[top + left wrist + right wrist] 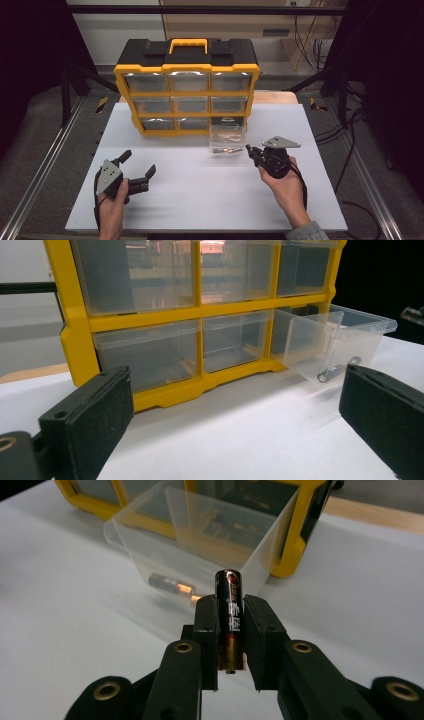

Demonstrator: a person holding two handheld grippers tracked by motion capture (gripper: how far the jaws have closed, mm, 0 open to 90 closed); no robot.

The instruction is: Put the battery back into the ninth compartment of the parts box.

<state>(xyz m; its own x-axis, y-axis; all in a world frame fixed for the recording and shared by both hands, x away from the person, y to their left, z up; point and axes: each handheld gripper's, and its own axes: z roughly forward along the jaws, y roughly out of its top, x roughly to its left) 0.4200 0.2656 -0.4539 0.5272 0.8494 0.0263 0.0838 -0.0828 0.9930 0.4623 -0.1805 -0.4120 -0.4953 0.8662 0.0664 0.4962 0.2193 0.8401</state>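
Right gripper view had the clearest look at it: the right hand-held gripper (231,630) was clamped shut on a small black cylindrical battery with gold-and-red lettering (229,611), pinched upright between the two black jaws with its shiny top end poking well above them and its lower end sticking out below.

My worry was the grip itself. The battery was round and slick, held only along two thin strips of its side, so any wobble of the wrist could have let it swivel or shoot out, and it would have rolled off across the white surface (200,195). The clear plastic pull-out drawer (200,545) sat just beyond it at the far right, slid out of the yellow-and-black parts organiser with clear bins (187,92), and its front lip looked easy to clip on the way over, which would have nudged the drawer or knocked the battery crooked. A second battery lying on the surface (171,584) by the drawer front could have got bumped too.

Over on the near left in the high view, the left hand-held gripper (137,167) sat low by the surface with its jaws spread wide and nothing between them, well apart from the drawer.
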